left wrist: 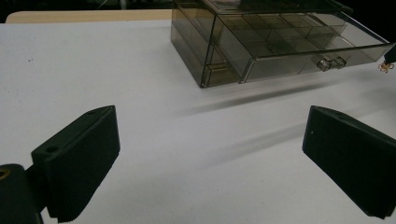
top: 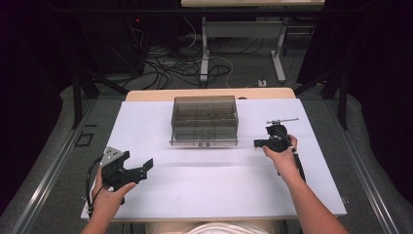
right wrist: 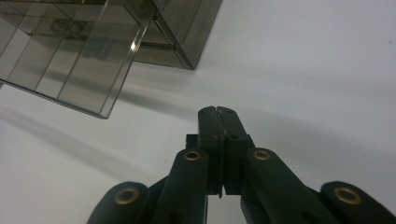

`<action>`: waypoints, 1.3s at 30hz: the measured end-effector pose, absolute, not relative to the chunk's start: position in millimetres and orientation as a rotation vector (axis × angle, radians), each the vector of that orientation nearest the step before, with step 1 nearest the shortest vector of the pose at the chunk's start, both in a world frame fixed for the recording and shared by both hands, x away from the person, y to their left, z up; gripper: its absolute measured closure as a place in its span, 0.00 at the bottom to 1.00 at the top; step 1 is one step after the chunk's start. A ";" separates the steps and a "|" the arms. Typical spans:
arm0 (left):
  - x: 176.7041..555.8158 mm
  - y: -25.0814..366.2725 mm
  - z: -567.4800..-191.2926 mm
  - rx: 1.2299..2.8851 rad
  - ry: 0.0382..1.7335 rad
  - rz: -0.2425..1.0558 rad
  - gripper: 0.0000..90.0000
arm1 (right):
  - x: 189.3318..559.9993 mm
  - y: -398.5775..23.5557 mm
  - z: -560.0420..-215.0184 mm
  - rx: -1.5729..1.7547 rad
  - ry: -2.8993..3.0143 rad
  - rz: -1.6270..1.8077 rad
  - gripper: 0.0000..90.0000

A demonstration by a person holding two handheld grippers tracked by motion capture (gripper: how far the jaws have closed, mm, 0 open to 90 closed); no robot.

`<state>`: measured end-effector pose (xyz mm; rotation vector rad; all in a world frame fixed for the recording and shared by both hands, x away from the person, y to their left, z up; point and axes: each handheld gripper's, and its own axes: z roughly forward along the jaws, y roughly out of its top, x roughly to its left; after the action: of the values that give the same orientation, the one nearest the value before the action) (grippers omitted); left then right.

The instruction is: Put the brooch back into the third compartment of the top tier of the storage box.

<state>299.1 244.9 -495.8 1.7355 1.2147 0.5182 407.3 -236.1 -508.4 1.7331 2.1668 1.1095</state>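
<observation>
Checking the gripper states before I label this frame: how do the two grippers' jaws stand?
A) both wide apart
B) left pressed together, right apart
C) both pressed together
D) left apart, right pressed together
D: the left gripper has bare table between its jaws, while the right gripper has its jaws meeting with nothing between.

A white bench [top: 195, 190] carries a smoky clear plastic drawer organiser [top: 205, 119] near its far edge; the organiser's drawer [left wrist: 303, 51] is pulled partly out.
</observation>
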 end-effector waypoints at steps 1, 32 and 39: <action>299.2 244.7 -496.1 1.733 1.216 0.518 0.04 | 407.0 -235.6 -507.1 1.742 2.165 1.119 1.00; 299.3 244.2 -496.9 1.729 1.217 0.508 0.04 | 408.6 -229.8 -478.5 1.689 2.159 1.185 1.00; 299.4 244.1 -496.9 1.731 1.216 0.506 0.04 | 410.0 -226.0 -468.2 1.672 2.156 1.192 1.00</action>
<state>299.4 244.1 -496.9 1.7308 1.2158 0.5061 410.0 -226.0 -468.2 1.6724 2.1563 1.1918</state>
